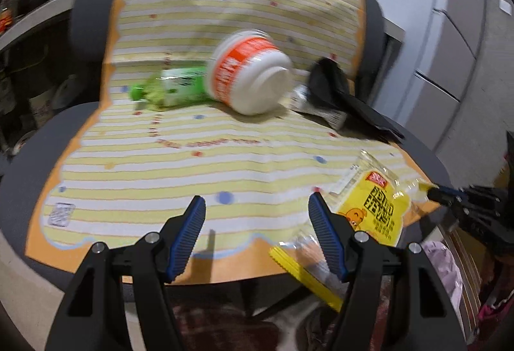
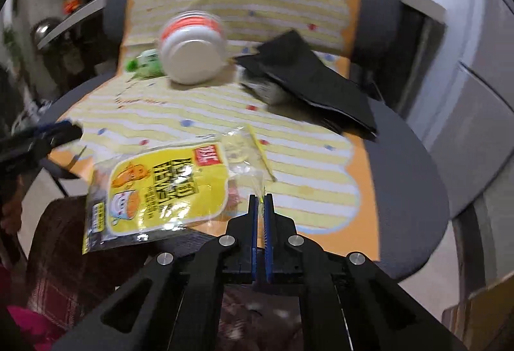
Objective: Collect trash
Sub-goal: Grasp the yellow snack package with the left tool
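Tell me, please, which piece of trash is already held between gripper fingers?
The yellow snack wrapper: the right gripper pinches its clear edge, while the others lie untouched.

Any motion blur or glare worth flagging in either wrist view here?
Left wrist: white cup and green bottle smeared by motion; left gripper sharp. Right wrist: cup blurred too, glare on the yellow wrapper.

The print on the yellow snack bag [image 2: 154,187] is too smeared to read, and the left gripper's right finger [image 1: 327,238] covers part of it. The white tub [image 1: 250,71] hides the green bottle's [image 1: 173,87] far end, and the tub's orange label is blurred. Shelf clutter beyond the chair back [image 1: 93,13] is indistinct.
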{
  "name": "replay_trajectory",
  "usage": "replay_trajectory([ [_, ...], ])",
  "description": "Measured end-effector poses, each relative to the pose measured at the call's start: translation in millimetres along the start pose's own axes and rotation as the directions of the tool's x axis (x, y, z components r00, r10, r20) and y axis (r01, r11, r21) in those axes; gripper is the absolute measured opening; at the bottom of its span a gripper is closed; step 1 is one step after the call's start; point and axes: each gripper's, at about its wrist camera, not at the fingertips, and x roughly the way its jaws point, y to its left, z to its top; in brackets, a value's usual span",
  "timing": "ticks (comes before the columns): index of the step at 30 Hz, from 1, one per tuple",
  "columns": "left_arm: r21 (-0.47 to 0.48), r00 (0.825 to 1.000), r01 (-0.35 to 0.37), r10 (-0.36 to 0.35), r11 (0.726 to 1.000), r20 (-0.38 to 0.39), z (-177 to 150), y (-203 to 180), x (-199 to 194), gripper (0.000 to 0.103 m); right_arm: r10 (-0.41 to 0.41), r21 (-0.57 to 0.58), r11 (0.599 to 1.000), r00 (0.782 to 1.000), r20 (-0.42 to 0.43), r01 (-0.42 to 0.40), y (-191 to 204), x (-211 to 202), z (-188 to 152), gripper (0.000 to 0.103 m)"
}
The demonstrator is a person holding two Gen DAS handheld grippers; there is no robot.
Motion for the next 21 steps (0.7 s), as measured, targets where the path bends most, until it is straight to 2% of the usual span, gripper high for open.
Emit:
replay_trajectory([
  [4, 0.039, 0.995, 0.097, -0.095, 0.995, -0.04, -8.1, -23.5, 9.7, 0.067, -0.026, 0.024, 0.999, 1.0, -0.017, 0.027, -7.7, 20.4, 1.5, 0.004],
  [7, 0.082, 0.989, 0.14, -0.135, 0.987, -0.056, -12.7, -38.3, 13.5, 0.068, -0.032, 0.008, 0.999, 0.999, -0.042, 0.033, -2.7, 36.9, -0.6, 0.004],
  [11, 0.095, 0.987, 0.141, -0.133, 0.985, -0.088, -13.1, -43.1, 25.7, 0.068, -0.02, 0.023, 1.0, 0.999, -0.03, 0.021, -6.3, 35.8, -4.1, 0.004],
  [17, 0.098, 0.978, 0.186, -0.174, 0.978, -0.119, -2.6, -42.5, 52.7, 0.079, 0.003, 0.04, 0.999, 1.0, -0.029, -0.002, -11.2, 35.3, -6.6, 0.004],
  [21, 0.194, 0.984, 0.139, -0.112, 0.971, -0.141, -3.2, -59.7, 69.6, 0.084, 0.015, 0.051, 0.999, 0.999, -0.03, -0.014, -12.8, 36.1, -5.9, 0.004],
])
